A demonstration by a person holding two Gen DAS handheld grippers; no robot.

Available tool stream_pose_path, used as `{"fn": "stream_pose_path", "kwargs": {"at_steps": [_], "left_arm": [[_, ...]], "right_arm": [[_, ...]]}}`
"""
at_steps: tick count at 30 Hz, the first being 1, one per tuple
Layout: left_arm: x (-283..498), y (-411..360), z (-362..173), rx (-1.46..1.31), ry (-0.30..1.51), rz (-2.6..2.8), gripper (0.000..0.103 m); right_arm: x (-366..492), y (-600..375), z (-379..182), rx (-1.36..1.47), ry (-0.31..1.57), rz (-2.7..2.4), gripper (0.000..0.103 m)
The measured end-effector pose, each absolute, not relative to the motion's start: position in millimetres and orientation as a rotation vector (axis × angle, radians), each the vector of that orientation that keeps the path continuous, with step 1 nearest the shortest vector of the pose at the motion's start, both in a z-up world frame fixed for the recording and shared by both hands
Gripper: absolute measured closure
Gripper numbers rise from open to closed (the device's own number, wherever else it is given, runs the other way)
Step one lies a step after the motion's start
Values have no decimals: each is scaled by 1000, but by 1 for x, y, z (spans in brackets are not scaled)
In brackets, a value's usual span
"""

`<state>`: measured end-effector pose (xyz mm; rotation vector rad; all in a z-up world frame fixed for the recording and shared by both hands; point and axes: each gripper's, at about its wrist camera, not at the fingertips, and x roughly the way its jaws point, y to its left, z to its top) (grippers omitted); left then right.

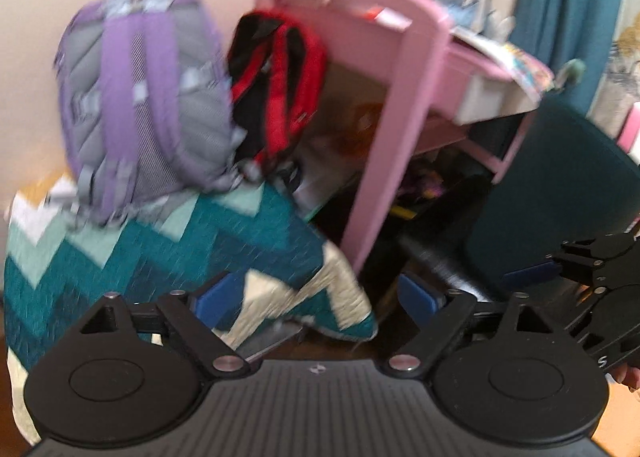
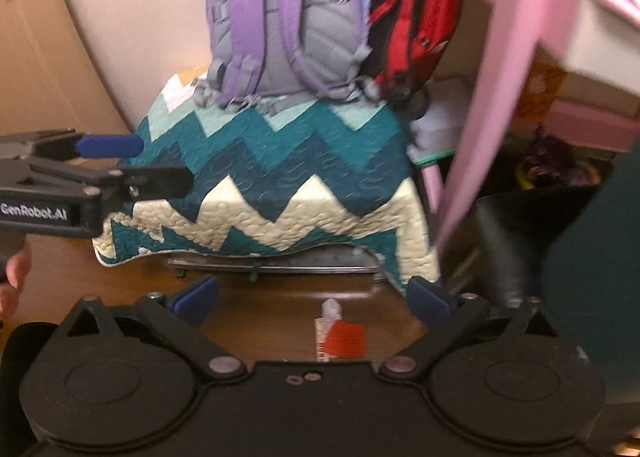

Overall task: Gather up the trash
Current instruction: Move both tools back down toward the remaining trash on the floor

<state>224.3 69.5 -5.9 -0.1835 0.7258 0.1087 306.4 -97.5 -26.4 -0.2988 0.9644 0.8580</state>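
A small clear wrapper with a red label (image 2: 340, 333) lies on the wooden floor (image 2: 272, 309) in the right wrist view. It is low in the frame, between the blue pads of my right gripper (image 2: 313, 299), which stands open above it without touching it. My left gripper (image 2: 156, 161) reaches in from the left edge, open and empty, in front of the quilt. In the left wrist view the left gripper (image 1: 318, 297) is open over the quilt's corner, and the right gripper (image 1: 548, 261) shows at the right edge. The wrapper is not visible there.
A teal and cream zigzag quilt (image 2: 280, 177) drapes over a low piece of furniture, with a purple backpack (image 2: 280, 17) and a red backpack (image 2: 416, 17) on top. A pink desk (image 2: 492, 97) stands right, a teal chair (image 1: 560, 185) beside it. A wooden cabinet door (image 2: 32, 37) is at left.
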Motion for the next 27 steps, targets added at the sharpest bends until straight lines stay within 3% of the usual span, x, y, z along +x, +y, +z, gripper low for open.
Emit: {"fn": "stream_pose_path", "kwargs": {"at_steps": [4, 27], "left_arm": [[219, 96, -58, -234, 795, 115, 2], [213, 126, -363, 4, 1454, -117, 2]], "right_arm": [[303, -72, -72, -303, 1005, 887, 2], [306, 12, -351, -578, 1364, 956, 6]]}}
